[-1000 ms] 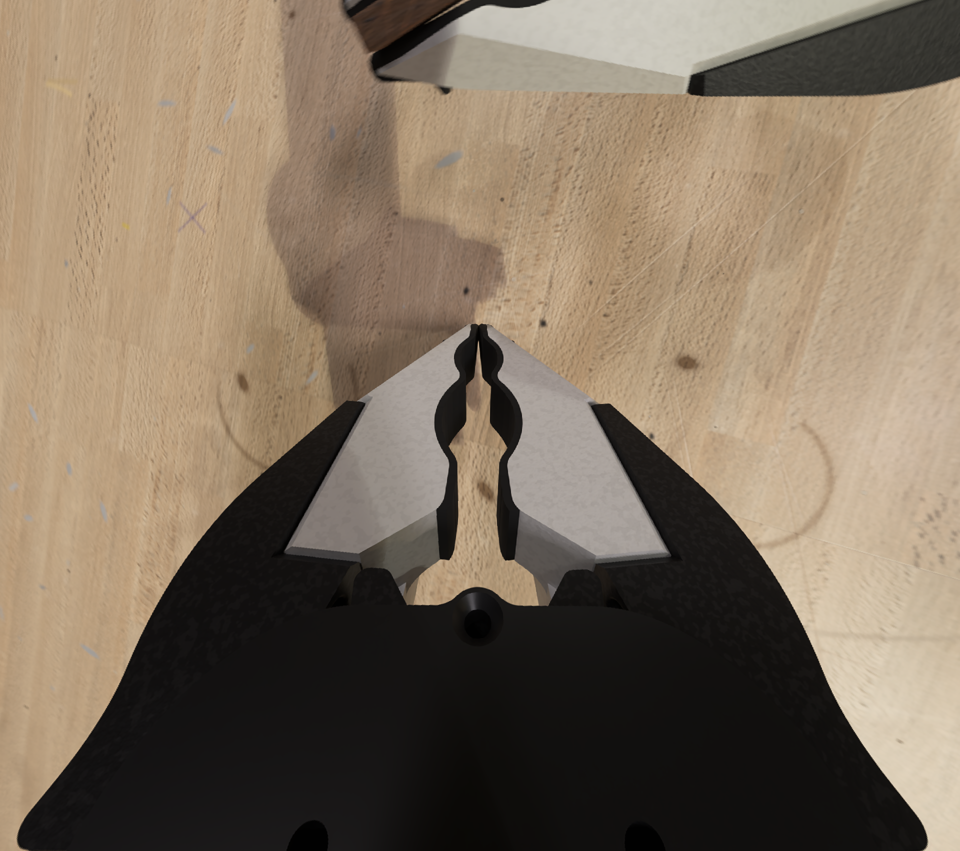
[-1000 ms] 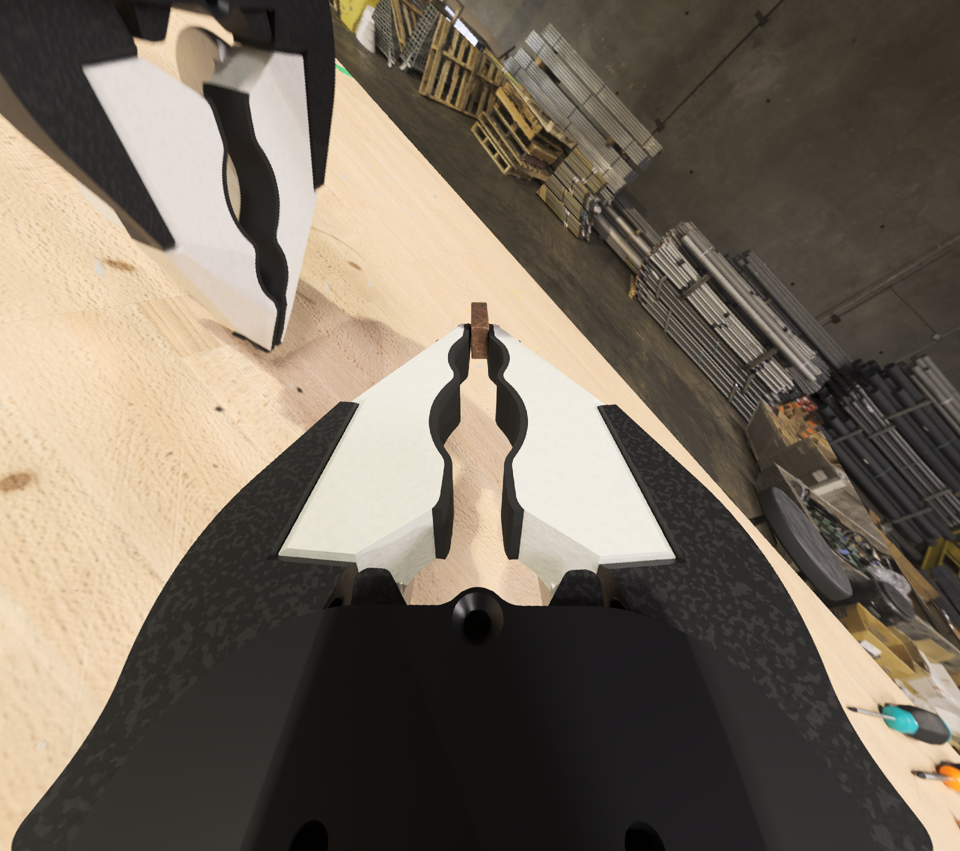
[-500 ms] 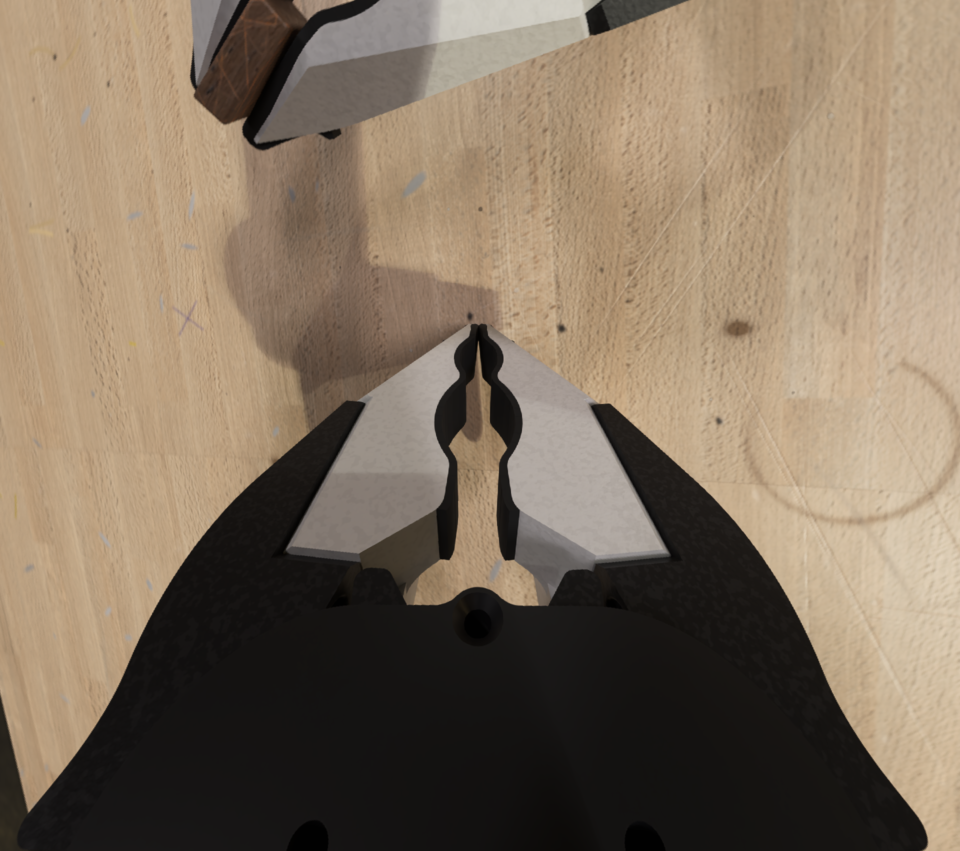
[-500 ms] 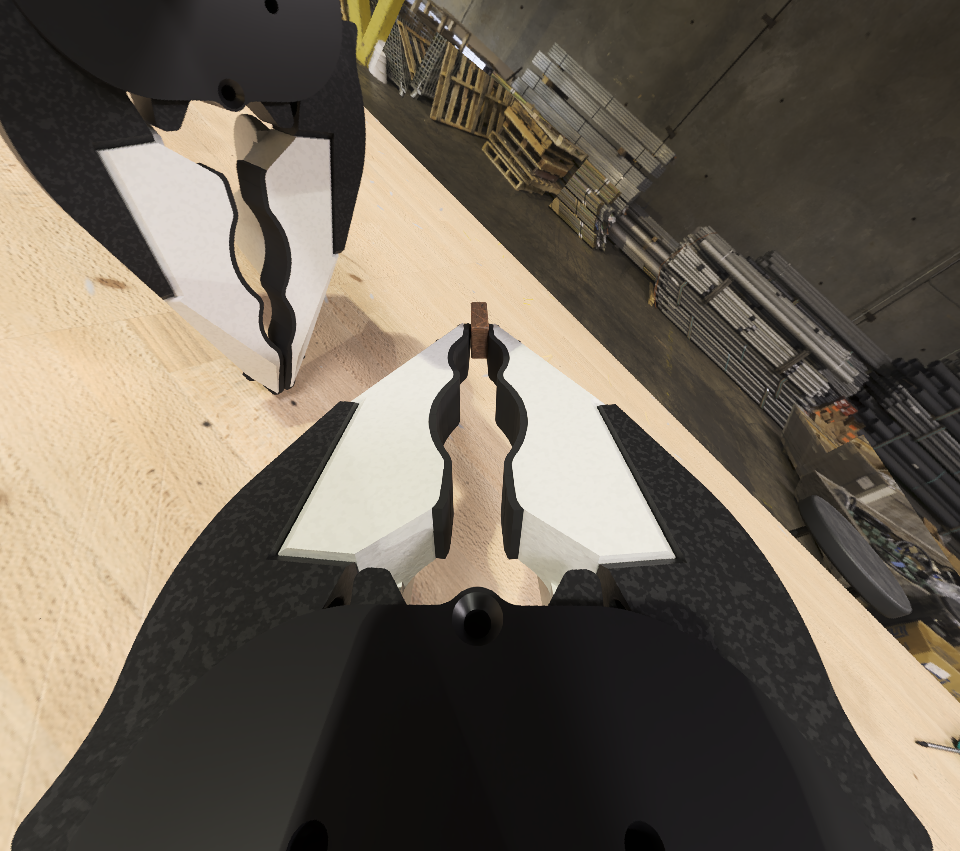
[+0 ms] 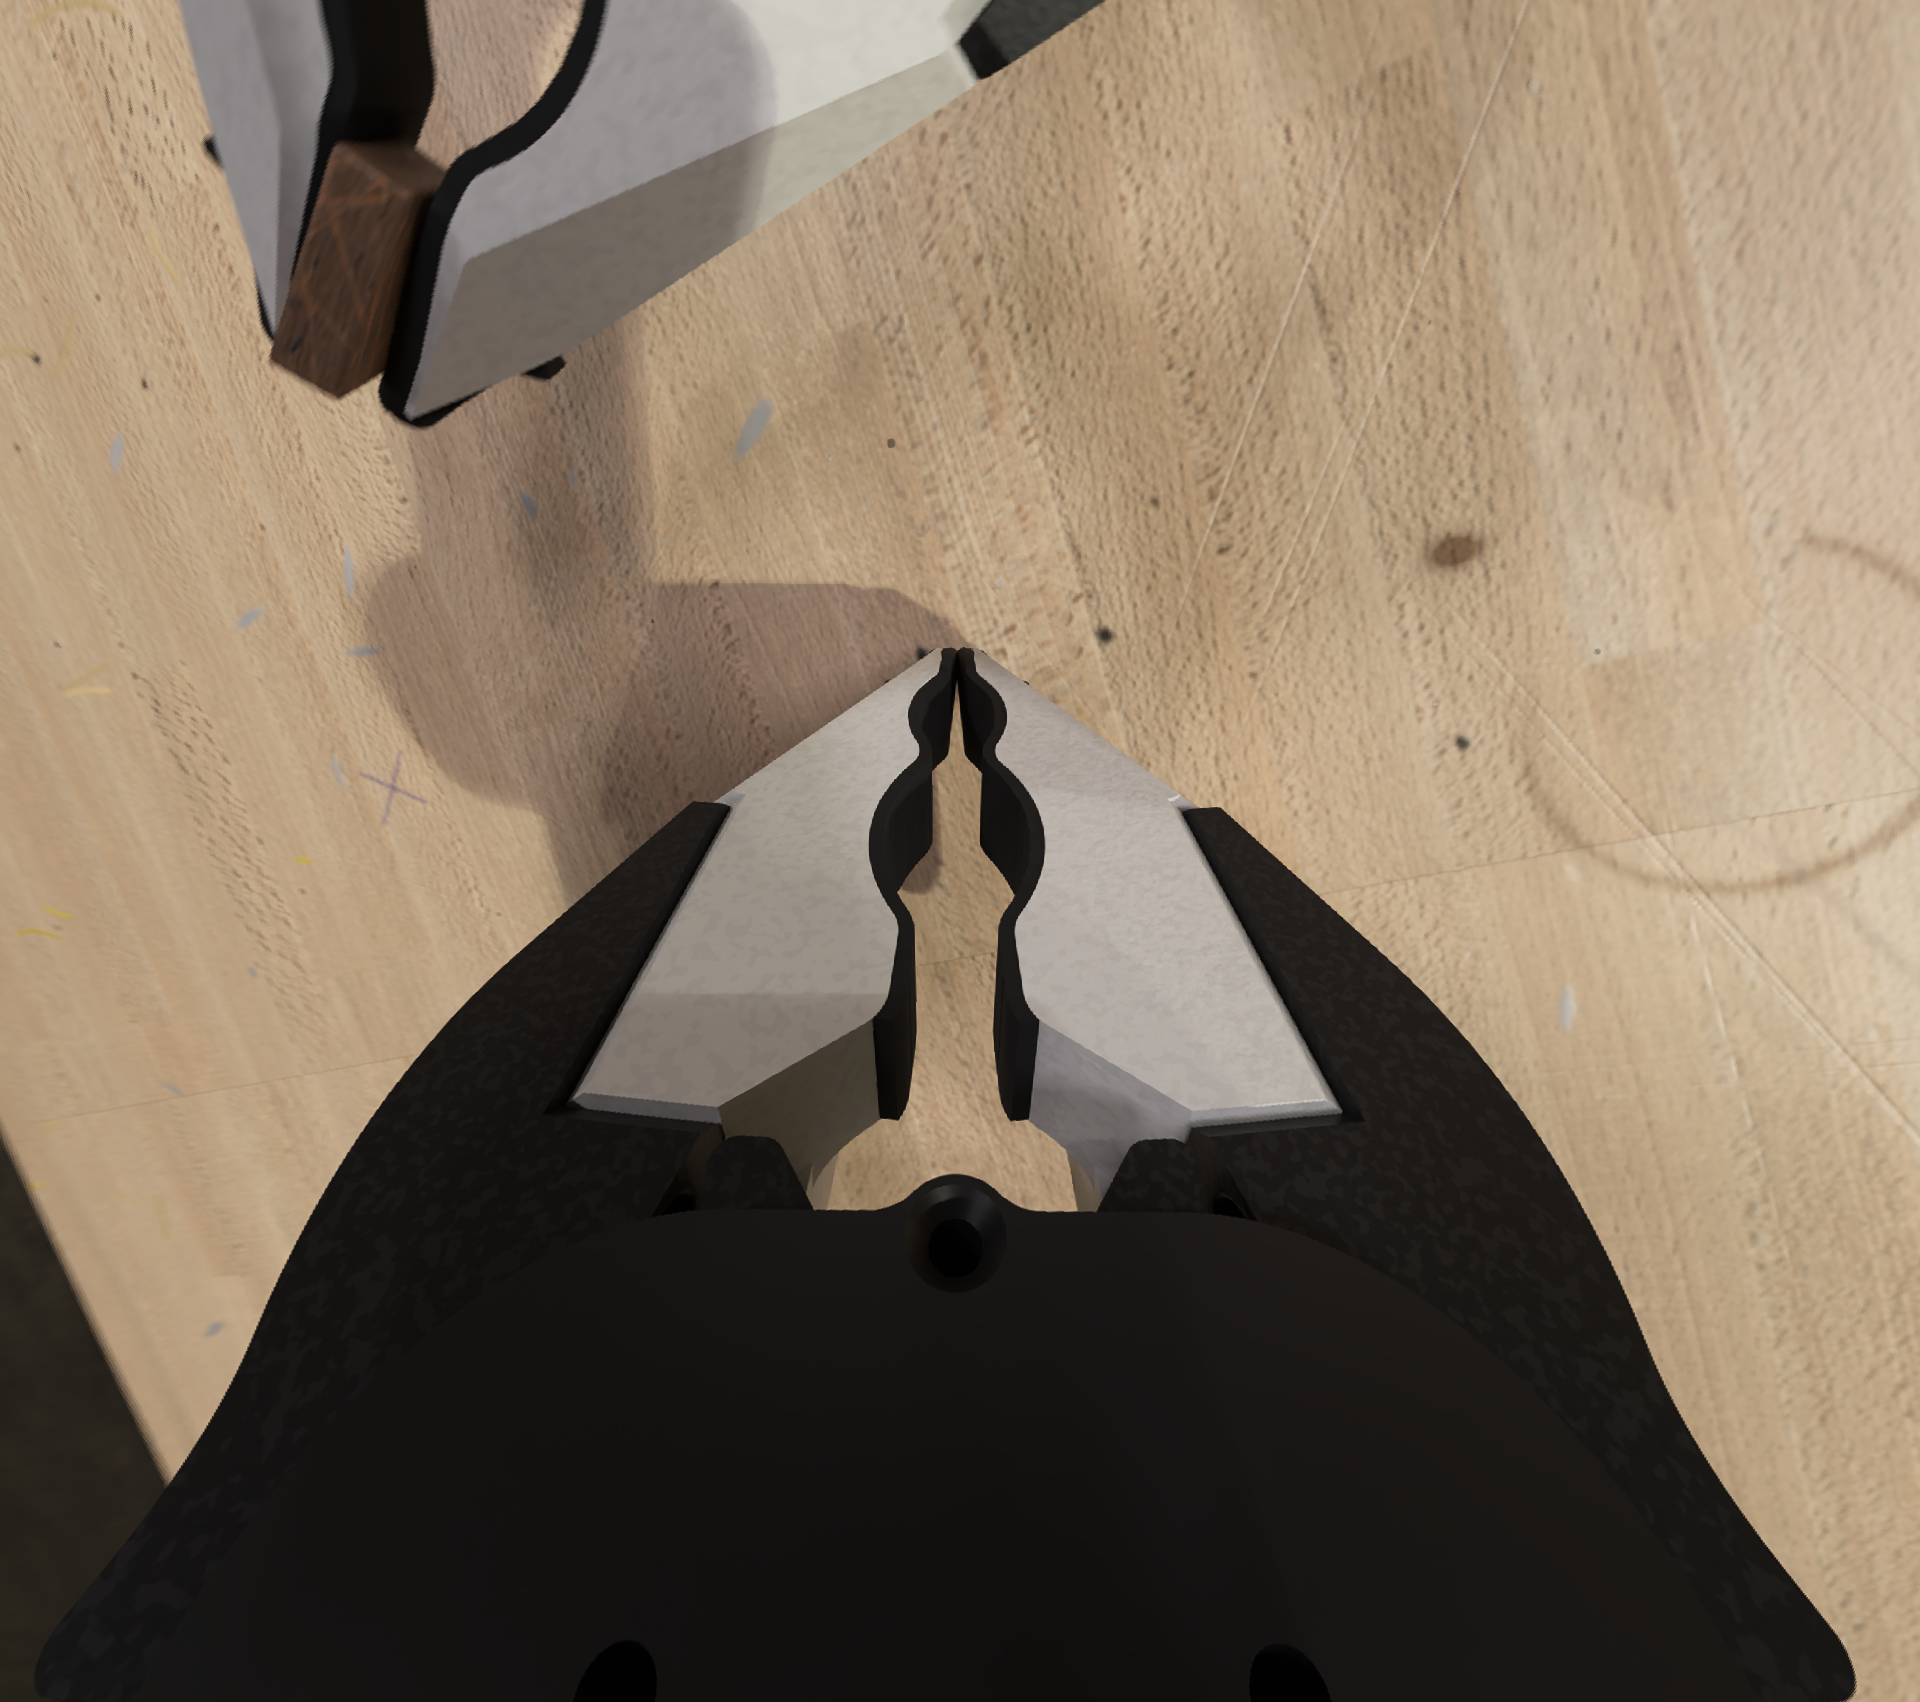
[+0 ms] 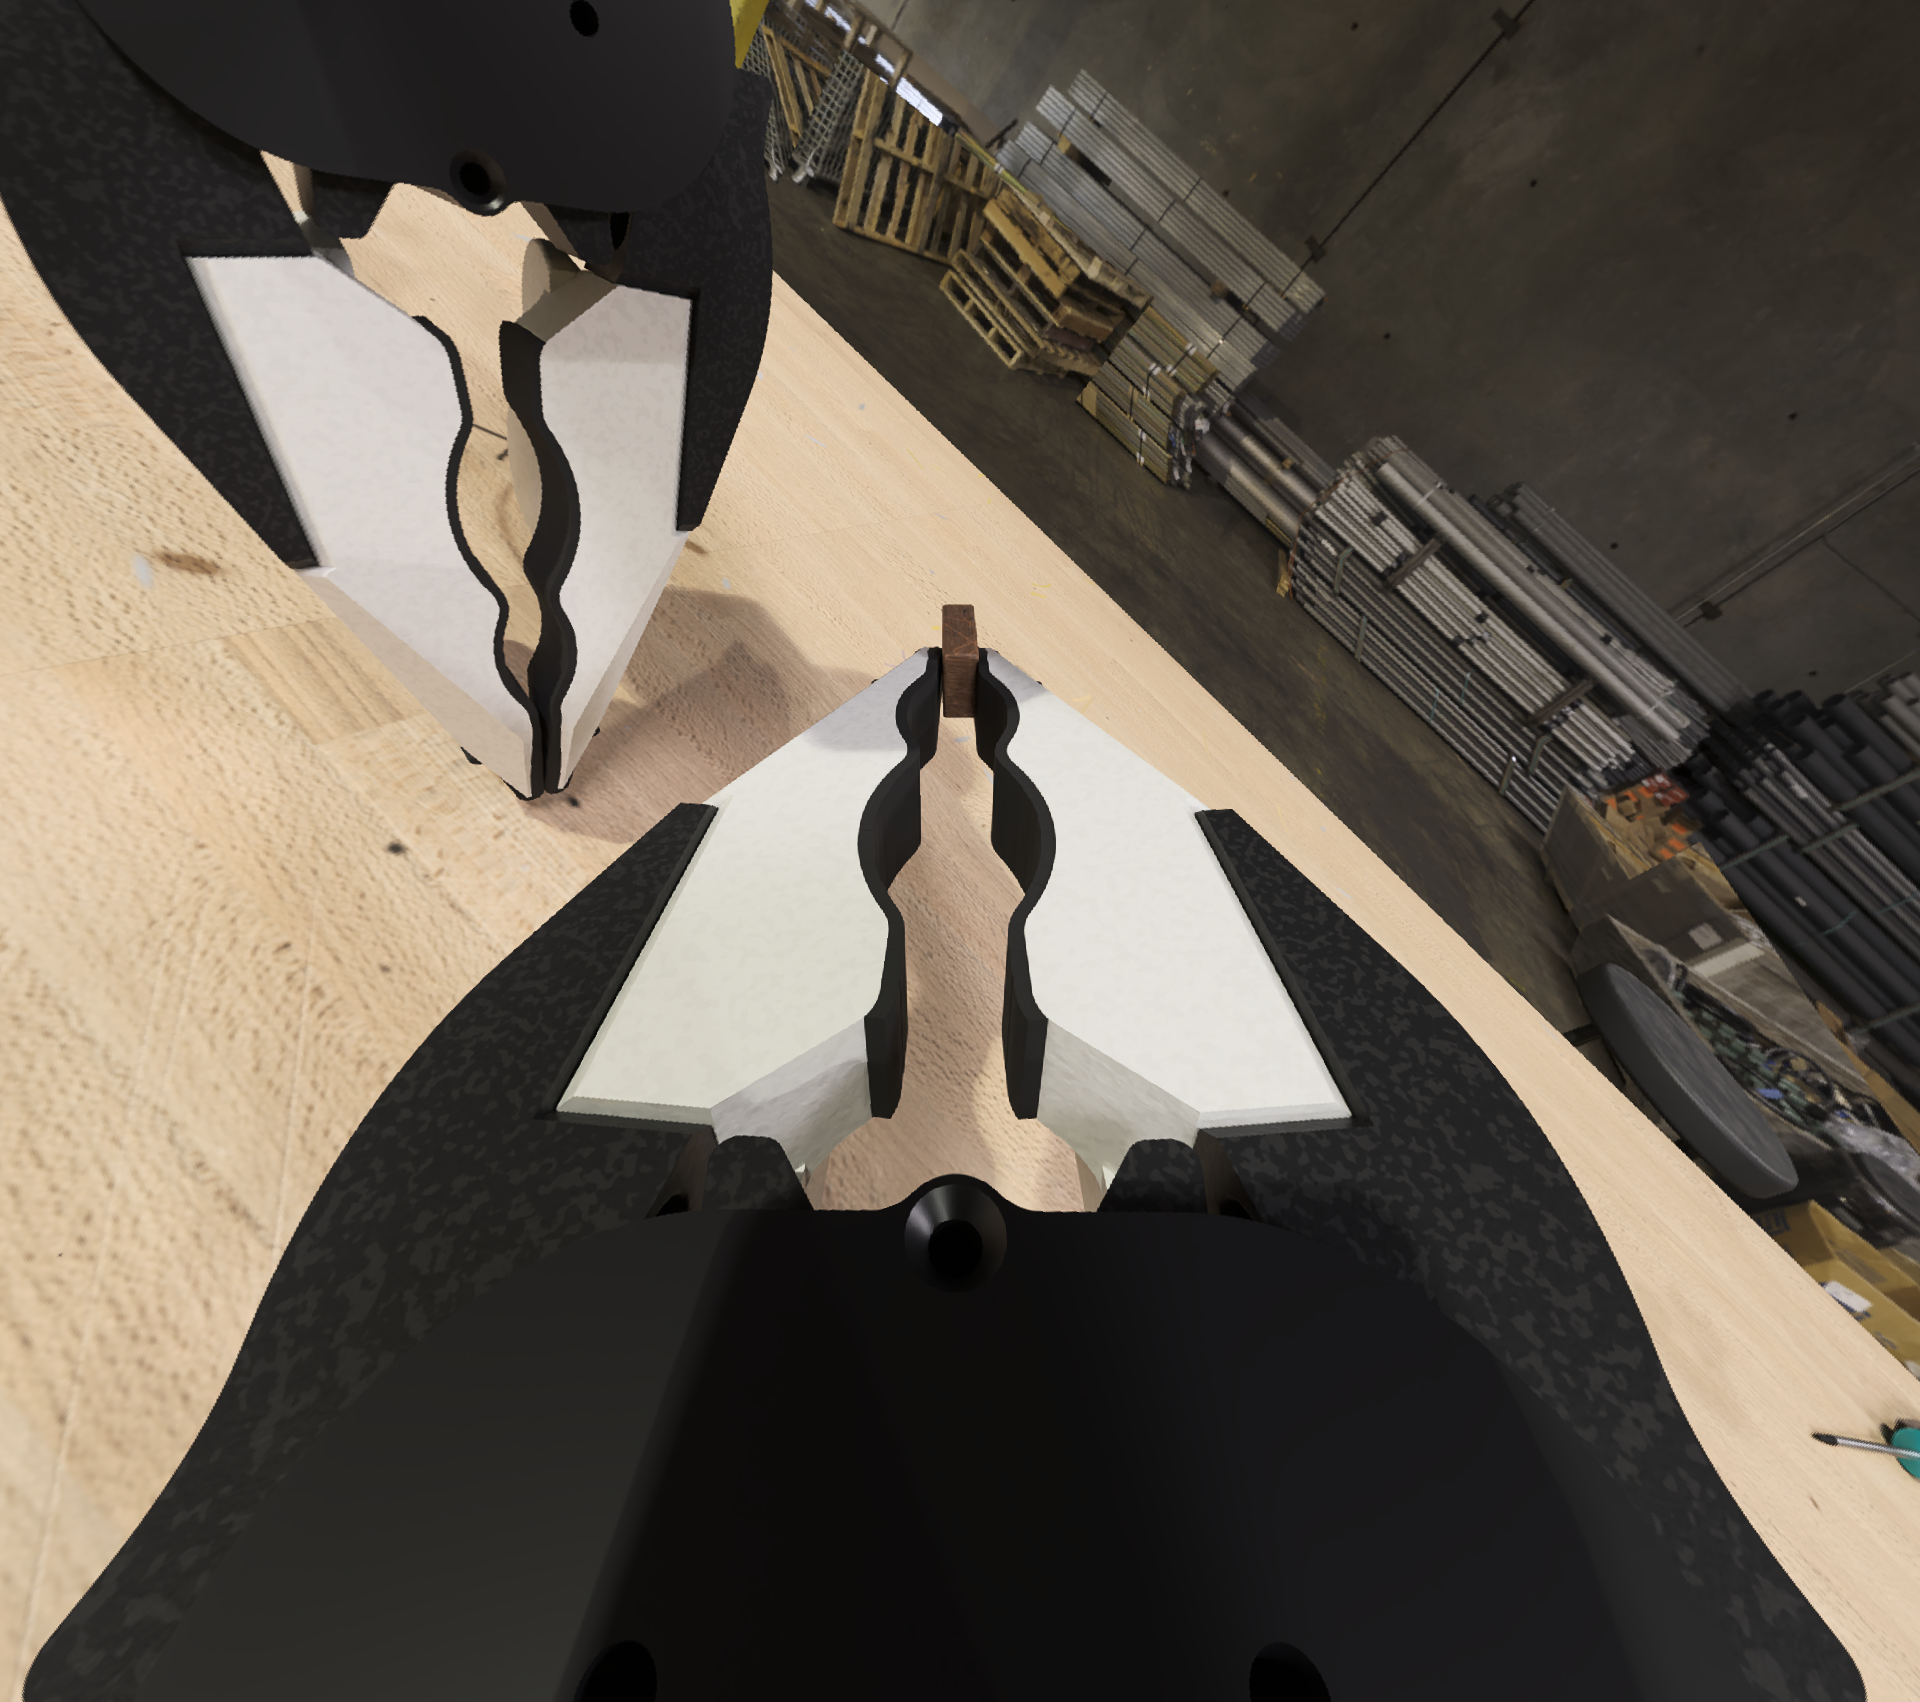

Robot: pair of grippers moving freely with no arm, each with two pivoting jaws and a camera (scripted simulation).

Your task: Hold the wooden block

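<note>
Above bench (image 5: 1351,302), R gripper (image 6: 958,665) clamps wooden block (image 6: 958,660)

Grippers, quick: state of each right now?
Left gripper: closed, empty.
Right gripper: closed on the wooden block, pinched at the fingertips.

pale wooden table (image 6: 156,977), concrete wall (image 6: 1558,42)

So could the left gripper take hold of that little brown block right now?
Probably not as things stand: the left gripper is shut, and the wooden block is pinched at the right gripper's tips, only its end protruding.
</note>
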